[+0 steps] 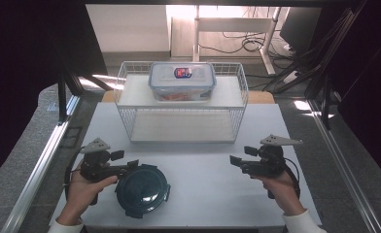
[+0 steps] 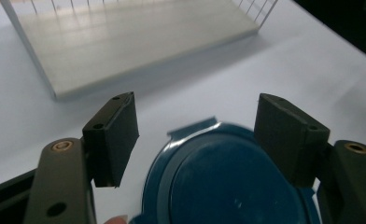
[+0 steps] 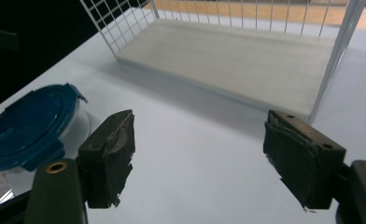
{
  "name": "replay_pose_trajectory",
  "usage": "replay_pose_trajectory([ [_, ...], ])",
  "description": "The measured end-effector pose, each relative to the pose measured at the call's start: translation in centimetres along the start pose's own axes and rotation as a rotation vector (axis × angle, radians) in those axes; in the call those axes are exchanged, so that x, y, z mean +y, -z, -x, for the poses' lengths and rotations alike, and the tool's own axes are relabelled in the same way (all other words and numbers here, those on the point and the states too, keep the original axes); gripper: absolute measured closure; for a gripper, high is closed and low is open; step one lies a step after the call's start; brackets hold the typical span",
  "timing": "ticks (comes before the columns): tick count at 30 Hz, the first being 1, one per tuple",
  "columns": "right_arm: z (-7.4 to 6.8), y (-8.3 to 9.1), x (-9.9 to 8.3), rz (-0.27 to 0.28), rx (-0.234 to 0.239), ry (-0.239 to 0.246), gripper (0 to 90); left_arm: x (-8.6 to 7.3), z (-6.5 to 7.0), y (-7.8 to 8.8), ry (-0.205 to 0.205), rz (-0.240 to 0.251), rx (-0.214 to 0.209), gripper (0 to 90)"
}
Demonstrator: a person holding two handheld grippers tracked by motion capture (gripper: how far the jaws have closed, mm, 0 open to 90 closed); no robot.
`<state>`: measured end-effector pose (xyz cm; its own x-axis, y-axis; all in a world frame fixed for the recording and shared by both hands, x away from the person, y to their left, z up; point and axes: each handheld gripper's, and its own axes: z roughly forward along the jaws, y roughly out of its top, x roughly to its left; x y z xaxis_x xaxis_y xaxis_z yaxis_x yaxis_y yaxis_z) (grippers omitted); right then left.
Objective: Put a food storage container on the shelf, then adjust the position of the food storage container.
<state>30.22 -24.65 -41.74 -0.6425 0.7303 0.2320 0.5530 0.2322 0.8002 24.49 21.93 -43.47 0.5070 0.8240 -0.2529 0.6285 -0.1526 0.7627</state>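
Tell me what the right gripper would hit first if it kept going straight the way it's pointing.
Probably nothing soon. The right gripper is open over bare table, and farther ahead lies the rack's bottom shelf. The round container sits well off to its side. Depth is uncertain.

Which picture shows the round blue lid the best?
The high view: the whole round blue lid lies there on the white table, beside the left gripper. The left gripper view shows part of it, close up between open jaws. The right gripper view shows it off to one side, cut off.
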Motion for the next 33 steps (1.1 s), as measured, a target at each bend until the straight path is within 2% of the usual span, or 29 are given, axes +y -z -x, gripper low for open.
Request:
replay_pose_trajectory([
  [5, 0.1, 0.0, -0.8, -0.015, -0.005, -0.007, 25.6, -0.8, -0.3, 0.0, 0.018, -0.011, 0.005, 30.1],
  [15, 0.2, -0.5, -1.2, -0.041, -0.005, -0.016, 25.7, -1.0, -0.2, -0.2, 0.024, -0.013, 0.000, 30.4],
  [18, 0.3, -0.6, -1.3, -0.045, 0.013, -0.028, 25.7, -1.0, -0.2, 0.0, 0.026, -0.011, -0.003, 30.4],
  [24, 0.6, -0.5, -1.4, -0.048, 0.004, -0.038, 25.7, -1.1, -0.1, 0.9, 0.023, 0.003, 0.010, 30.3],
  [28, 0.7, -0.6, -1.5, -0.053, -0.003, -0.040, 25.7, -1.5, -0.4, 1.8, 0.036, 0.015, 0.026, 30.6],
  [33, 0.8, -0.8, -1.7, -0.061, -0.005, -0.046, 25.7, -2.4, -0.7, 2.8, 0.050, 0.006, 0.054, 32.7],
])
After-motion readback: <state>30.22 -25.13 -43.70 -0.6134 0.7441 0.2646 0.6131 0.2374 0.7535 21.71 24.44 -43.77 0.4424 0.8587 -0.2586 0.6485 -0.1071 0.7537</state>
